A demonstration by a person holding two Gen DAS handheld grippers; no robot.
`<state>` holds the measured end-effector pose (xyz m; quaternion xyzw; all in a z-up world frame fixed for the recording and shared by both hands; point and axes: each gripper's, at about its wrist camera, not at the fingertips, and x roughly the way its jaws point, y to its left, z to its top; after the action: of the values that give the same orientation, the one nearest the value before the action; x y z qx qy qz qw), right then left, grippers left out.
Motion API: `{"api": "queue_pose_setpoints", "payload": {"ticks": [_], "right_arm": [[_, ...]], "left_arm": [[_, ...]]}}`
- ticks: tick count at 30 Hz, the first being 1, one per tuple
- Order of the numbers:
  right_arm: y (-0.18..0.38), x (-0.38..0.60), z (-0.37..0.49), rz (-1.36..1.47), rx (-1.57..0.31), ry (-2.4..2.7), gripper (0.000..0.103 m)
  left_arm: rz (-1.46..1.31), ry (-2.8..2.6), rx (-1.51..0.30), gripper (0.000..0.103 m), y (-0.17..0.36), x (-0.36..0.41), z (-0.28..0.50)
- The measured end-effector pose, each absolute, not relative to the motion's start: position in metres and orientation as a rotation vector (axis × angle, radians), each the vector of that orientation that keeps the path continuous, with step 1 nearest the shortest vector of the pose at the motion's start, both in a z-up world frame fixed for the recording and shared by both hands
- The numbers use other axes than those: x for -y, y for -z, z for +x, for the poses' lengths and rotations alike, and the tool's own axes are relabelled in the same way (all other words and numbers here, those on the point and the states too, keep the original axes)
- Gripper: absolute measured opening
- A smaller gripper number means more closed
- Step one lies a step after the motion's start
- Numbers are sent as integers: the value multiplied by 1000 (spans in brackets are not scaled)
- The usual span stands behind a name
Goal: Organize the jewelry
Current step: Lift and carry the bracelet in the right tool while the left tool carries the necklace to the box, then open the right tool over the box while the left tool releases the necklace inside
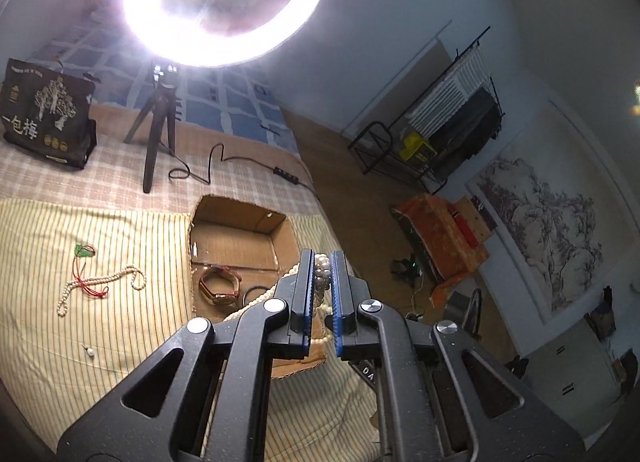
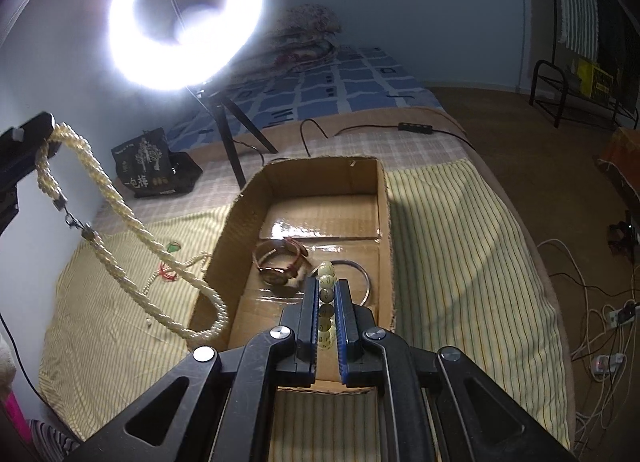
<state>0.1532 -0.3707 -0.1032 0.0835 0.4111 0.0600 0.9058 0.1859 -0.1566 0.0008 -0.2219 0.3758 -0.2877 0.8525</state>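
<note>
L gripper (image 1: 322,274) is pinching a twisted cream pearl rope necklace (image 2: 120,206), jaws closed on it, beside the open cardboard box (image 2: 384,198). R gripper (image 2: 327,294) is clamping a yellowish bead bracelet (image 2: 326,282) over the box.

The right gripper (image 2: 325,294) clamps a strand of pale green beads (image 2: 326,282) above the open cardboard box (image 2: 382,222), where a brown-strapped watch (image 2: 280,262) and a thin metal bangle (image 2: 362,278) lie. At far left the left gripper (image 2: 30,142) holds up a twisted pearl necklace (image 2: 132,238), which droops over the striped cloth (image 2: 460,242). A ring light (image 2: 184,18) glares behind.
</note>
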Motion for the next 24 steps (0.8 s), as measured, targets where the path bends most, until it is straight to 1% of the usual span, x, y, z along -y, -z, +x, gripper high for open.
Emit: {"api": "queue_pose_setpoints", "payload": {"ticks": [10,12,13,14,15,17,18,19,20,21,22,24], "right_arm": [[112,374,158,189,-880,-130,6],[113,374,158,189,-880,-128,9],[112,374,157,190,-879,-125,13],[112,374,157,191,-879,-126,25],[112,374,157,192,-876,-125,32],[112,374,158,189,-877,-116,33],[112,374,158,189,-880,-115,37],[113,375,159,188,-881,-112,40],[113,375,158,186,-880,-103,50],[113,375,158,184,-877,-96,58],[112,376,157,180,-873,-89,61],[111,376,157,175,-871,-85,70]], "left_arm": [[-423,558,-861,5,30,168,197],[-414,558,-872,6,34,169,199],[-409,558,-880,6,37,169,200],[-410,554,-881,6,38,169,201],[-411,547,-879,6,39,168,202],[-408,536,-880,6,40,165,203],[-404,530,-880,6,40,164,203],[-400,520,-880,12,41,162,204],[-399,512,-880,16,41,161,204],[-396,505,-882,18,42,160,204],[-393,501,-885,18,44,160,205],[-383,492,-893,24,46,158,205]]}}
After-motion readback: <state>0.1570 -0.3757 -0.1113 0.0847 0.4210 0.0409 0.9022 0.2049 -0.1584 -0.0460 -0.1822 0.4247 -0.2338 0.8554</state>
